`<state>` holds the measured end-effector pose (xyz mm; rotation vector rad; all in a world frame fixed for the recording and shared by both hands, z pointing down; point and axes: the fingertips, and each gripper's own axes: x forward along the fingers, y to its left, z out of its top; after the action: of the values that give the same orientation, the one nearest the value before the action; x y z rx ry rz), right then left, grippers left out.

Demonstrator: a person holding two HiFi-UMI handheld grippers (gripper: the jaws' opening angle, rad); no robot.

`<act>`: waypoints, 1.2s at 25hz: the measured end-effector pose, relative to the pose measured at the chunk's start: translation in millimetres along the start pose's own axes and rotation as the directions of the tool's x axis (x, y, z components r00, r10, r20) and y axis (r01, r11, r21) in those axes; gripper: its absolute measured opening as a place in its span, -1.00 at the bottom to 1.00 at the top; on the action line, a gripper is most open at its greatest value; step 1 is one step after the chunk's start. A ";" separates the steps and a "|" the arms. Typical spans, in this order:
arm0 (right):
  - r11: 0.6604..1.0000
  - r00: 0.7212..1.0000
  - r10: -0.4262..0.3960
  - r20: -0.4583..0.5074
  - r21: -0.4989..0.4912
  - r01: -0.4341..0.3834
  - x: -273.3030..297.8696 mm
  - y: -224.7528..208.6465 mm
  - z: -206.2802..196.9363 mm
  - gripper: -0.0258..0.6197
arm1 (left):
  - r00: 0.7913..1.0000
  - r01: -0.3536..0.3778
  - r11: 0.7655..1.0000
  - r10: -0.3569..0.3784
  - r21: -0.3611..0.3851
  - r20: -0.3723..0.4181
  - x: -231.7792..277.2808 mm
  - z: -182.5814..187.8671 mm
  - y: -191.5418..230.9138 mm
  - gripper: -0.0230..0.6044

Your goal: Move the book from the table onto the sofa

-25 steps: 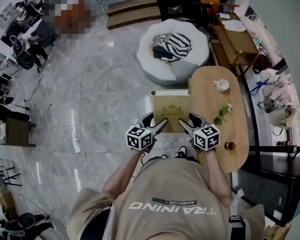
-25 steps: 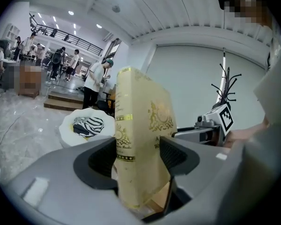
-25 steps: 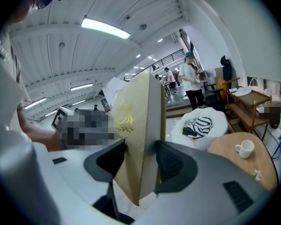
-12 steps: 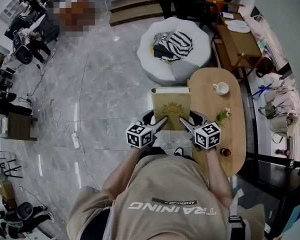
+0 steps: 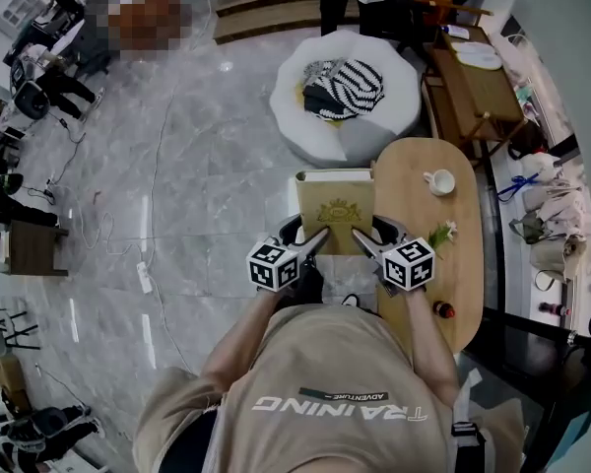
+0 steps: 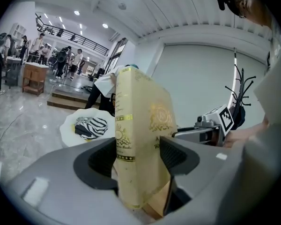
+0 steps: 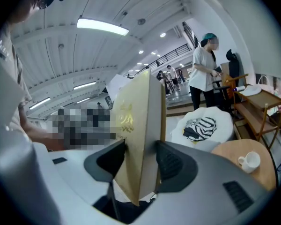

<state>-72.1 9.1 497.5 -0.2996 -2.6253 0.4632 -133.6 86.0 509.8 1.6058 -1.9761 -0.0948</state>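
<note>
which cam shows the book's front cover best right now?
Head view: the book faces the camera, whole cover and emblem visible, near corners clamped by the left gripper and right gripper. Left gripper view shows spine and cover obliquely; right gripper view shows mostly the page edge.

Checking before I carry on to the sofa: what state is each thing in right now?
left gripper: shut on the book.
right gripper: shut on the book.
book: closed, held at its near end, not yet on the sofa.
sofa: has a crumpled striped cloth lying on it.
cup: upright on the table.
</note>
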 end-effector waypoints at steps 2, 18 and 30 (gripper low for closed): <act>1.000 1.000 -0.016 -0.005 0.004 0.016 14.4 -5.2 8.9 -0.25 | 1.000 0.015 1.000 -0.015 -0.004 -0.005 6.0 8.4 15.6 0.01; 0.992 0.992 -0.125 0.007 0.028 0.125 139.8 -31.4 78.9 -0.26 | 0.988 0.142 0.990 -0.142 0.003 -0.057 38.3 81.0 148.8 0.01; 0.991 0.989 -0.130 -0.065 0.023 0.131 186.7 -43.1 92.4 -0.26 | 0.986 0.157 0.986 -0.160 -0.055 -0.045 50.0 91.4 196.1 0.01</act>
<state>-284.1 -2.6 510.0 -0.1304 -2.5555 0.4370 -353.5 66.0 533.2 1.7134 -1.7926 -0.1648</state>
